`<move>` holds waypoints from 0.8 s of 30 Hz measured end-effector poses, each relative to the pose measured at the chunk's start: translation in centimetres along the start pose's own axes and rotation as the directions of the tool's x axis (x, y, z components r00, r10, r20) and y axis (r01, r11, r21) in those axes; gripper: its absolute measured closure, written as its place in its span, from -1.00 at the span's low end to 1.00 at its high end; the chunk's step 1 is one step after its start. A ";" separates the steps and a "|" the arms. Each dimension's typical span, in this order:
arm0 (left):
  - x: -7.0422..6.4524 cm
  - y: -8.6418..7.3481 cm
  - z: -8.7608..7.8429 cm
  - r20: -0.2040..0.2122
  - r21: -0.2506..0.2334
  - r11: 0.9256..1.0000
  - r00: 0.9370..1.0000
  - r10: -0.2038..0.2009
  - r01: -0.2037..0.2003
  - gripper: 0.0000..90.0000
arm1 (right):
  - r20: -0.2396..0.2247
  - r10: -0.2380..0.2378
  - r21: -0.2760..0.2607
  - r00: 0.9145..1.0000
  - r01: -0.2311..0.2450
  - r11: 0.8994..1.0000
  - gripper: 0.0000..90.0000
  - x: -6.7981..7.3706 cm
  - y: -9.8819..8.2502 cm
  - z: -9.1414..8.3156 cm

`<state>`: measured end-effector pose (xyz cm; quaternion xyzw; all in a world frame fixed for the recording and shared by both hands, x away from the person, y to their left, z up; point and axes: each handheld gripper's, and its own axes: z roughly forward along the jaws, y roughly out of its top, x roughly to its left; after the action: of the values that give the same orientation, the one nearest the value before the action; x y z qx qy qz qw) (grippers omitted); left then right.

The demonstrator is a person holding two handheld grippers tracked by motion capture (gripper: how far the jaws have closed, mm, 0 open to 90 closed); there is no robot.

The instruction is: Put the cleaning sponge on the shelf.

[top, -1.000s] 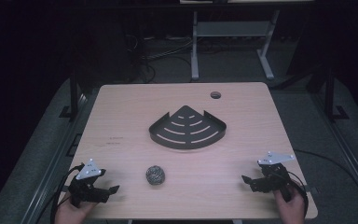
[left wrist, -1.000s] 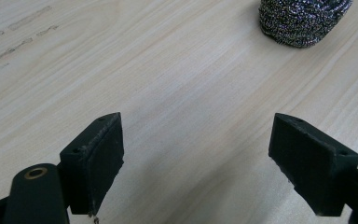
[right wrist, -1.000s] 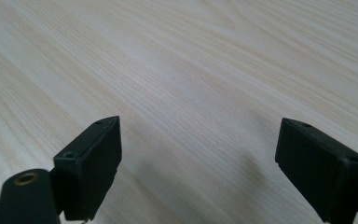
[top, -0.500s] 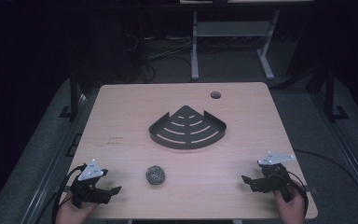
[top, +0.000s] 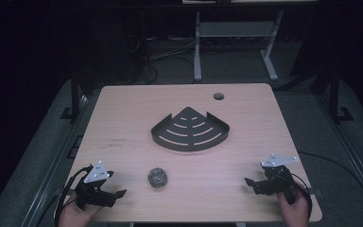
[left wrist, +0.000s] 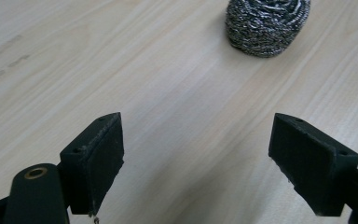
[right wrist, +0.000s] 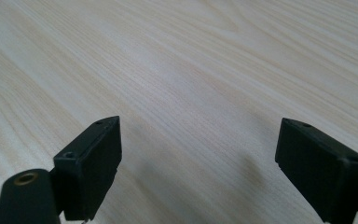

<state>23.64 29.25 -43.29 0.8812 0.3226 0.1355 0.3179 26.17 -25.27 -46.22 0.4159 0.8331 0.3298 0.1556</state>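
Observation:
A steel wool scouring ball (top: 157, 177) lies on the wooden table (top: 123, 118) near its front edge, left of centre. It also shows at the top of the left gripper view (left wrist: 266, 25), ahead of the jaws. My left gripper (top: 117, 195) rests at the front left corner, open, a short way left of the ball. In its own view the left gripper (left wrist: 198, 161) has bare wood between its jaws. My right gripper (top: 249, 184) sits at the front right, open and empty. The right gripper (right wrist: 200, 165) looks along bare table.
A dark fan-shaped corner shelf (top: 190, 131) with curved slots lies in the table's middle. A round cable hole (top: 218, 96) sits near the far edge. Cables trail off both front corners, and a metal stand (top: 231, 33) rises beyond the table.

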 end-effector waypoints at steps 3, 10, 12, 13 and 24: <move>-0.2 0.5 0.2 0.007 0.016 1.000 1.000 0.019 -0.019 -0.61 | 0.002 -0.003 -0.001 1.000 0.003 1.000 -0.69 0.0 0.0 0.0; -0.7 1.8 0.2 0.006 0.017 0.998 0.998 0.061 -0.061 -0.61 | 0.002 -0.001 -0.002 1.000 0.001 1.000 -0.69 0.0 0.0 0.0; -0.8 2.1 0.3 0.012 0.022 0.998 0.998 0.066 -0.066 -0.61 | 0.000 0.001 -0.001 1.000 -0.001 1.000 -0.69 0.0 0.0 0.0; -0.8 2.2 0.3 0.011 0.025 0.997 0.998 0.066 -0.066 -0.61 | 0.000 -0.003 -0.003 1.000 0.003 1.000 -0.69 0.0 0.1 0.0; -1.4 3.4 0.5 0.016 0.054 0.994 0.995 0.095 -0.095 -0.61 | -0.005 -0.008 -0.008 1.000 0.008 1.000 -0.69 0.0 0.1 0.1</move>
<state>24.49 26.09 -41.55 0.9048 0.2818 0.1358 0.2890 26.28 -25.20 -46.24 0.4112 0.8338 0.3334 0.1566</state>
